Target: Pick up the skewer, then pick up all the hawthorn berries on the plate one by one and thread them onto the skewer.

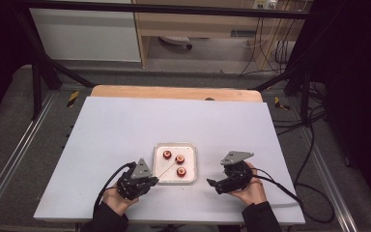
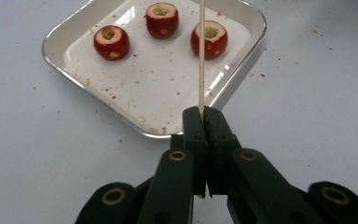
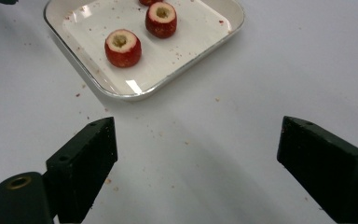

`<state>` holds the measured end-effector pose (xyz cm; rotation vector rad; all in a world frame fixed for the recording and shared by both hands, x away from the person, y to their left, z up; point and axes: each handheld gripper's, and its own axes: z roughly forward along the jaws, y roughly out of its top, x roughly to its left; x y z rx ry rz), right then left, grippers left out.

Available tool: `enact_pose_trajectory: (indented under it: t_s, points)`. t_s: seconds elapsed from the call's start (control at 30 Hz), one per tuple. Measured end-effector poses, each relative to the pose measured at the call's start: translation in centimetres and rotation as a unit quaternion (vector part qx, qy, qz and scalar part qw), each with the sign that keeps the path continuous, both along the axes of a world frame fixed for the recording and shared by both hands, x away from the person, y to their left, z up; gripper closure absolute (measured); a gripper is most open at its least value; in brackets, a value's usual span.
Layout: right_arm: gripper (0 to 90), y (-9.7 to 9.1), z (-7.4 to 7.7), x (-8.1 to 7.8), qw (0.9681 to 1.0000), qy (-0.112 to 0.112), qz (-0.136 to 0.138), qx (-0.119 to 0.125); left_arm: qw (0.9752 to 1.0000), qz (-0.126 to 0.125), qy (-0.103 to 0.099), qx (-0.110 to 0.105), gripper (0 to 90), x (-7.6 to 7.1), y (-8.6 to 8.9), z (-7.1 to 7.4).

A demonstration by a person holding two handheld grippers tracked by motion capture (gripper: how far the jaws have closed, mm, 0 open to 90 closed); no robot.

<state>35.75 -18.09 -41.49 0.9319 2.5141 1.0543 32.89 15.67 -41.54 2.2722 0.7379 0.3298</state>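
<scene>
A shallow white tray point(image 1: 192, 151) sits near the table's front edge and holds three red cored fruits point(image 1: 167, 154) point(image 1: 179, 158) point(image 1: 181, 171). My left gripper point(image 1: 154, 180), just left of the tray, is shut on a thin wooden skewer point(image 2: 201, 60) that points out over the tray point(image 2: 154, 79). In the left gripper view the stick crosses in front of the rightmost fruit point(image 2: 209, 39); contact is unclear. My right gripper point(image 1: 211, 182) stands open right of the tray with bare table between its jaws point(image 3: 198, 154). Two fruits point(image 3: 122, 47) point(image 3: 161, 19) lie ahead of it.
Red crumbs speckle the tray point(image 3: 186, 42) and the white table sheet point(image 1: 125, 125) around it. A wooden strip point(image 1: 174, 92) runs along the table's far edge. Cables point(image 1: 290, 193) trail off to the right, and black frame bars stand at both back corners.
</scene>
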Motion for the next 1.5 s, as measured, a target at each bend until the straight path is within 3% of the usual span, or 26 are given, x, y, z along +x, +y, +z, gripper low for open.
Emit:
enact_pose_trajectory:
  t_s: [0.17, 0.23, 0.3, 0.33, 0.47, 0.6, 1.0, 1.17, 1.27, 1.3, 1.4, 1.5]
  points:
    - [9.7, 1.2, 0.6, 0.6, 0.9998, 0.020, 0.009, 0.006, 0.9995, 0.023, 0.011, -0.017, 88.6, -0.4, 1.4, -0.4]
    - [9.2, 1.9, 0.8, 0.8, 0.9996, 0.020, 0.018, 0.000, 0.9995, 0.015, -0.002, -0.026, 88.6, -0.2, 1.7, -0.6]
    - [8.9, 2.7, 0.8, 1.0, 0.9994, 0.022, 0.025, -0.003, 0.9993, 0.023, 0.008, -0.029, 88.7, -0.5, 2.1, -0.7]
    - [8.7, 3.1, 0.9, 1.1, 0.9993, 0.025, 0.027, -0.004, 0.9993, 0.015, -0.004, -0.034, 88.7, -0.3, 2.2, -0.8]
    - [8.1, 4.5, 1.0, 1.7, 0.9988, 0.030, 0.037, -0.003, 0.9988, 0.023, -0.004, -0.044, 88.6, -0.4, 2.9, -1.0]
    - [7.0, 5.9, 1.0, 2.2, 0.9983, 0.034, 0.043, -0.019, 0.9987, 0.028, -0.003, -0.043, 88.6, -0.6, 3.3, -1.1]
    - [8.3, 8.4, 1.4, 4.1, 0.9962, 0.065, 0.048, -0.031, 0.9981, 0.035, -0.001, -0.051, 88.6, -0.5, 3.9, -1.5]
    - [13.1, 9.4, 1.4, 4.9, 0.9934, 0.084, 0.060, -0.051, 0.9982, 0.033, 0.002, -0.049, 88.6, -0.5, 3.9, -1.6]
    - [17.7, 10.1, 1.4, 5.2, 0.9895, 0.094, 0.074, -0.081, 0.9982, 0.034, 0.002, -0.050, 88.6, -0.4, 3.9, -1.6]
    - [23.5, 10.5, 1.4, 5.4, 0.9877, 0.098, 0.082, -0.090, 0.9982, 0.034, 0.002, -0.050, 88.5, -0.4, 3.9, -1.6]
    - [28.4, 10.7, 1.4, 5.7, 0.9868, 0.107, 0.085, -0.086, 0.9982, 0.033, 0.002, -0.050, 88.5, -0.4, 3.9, -1.6]
    - [35.5, 11.3, 1.3, 6.0, 0.9825, 0.129, 0.098, -0.092, 0.9982, 0.033, 0.004, -0.050, 88.5, -0.3, 3.9, -1.6]
